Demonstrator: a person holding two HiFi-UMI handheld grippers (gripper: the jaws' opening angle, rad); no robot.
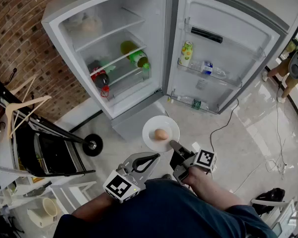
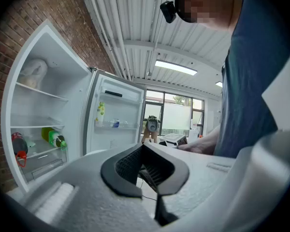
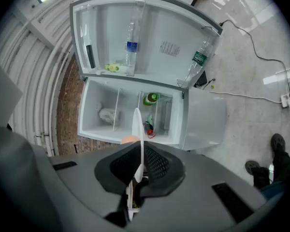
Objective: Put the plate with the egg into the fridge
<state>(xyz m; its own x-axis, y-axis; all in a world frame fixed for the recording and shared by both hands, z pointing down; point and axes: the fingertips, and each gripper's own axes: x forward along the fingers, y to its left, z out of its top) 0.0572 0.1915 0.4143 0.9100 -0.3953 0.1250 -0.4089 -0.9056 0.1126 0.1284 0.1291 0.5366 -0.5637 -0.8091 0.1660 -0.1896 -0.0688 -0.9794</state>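
Right gripper (image 1: 174, 145) clamped on the near rim of the plate (image 1: 151, 127), lower centre of frame, just short of the open fridge (image 1: 134, 114). Egg (image 1: 161, 134) sits loose on top. Left gripper (image 1: 153, 156) closed, empty. Plate stiff, probably slippery. Egg fragile and apt to roll, so keep it level.

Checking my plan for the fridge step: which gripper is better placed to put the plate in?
Right. The right gripper is shut on the plate rim, egg on it, facing the open fridge. The left gripper is shut, holding nothing.
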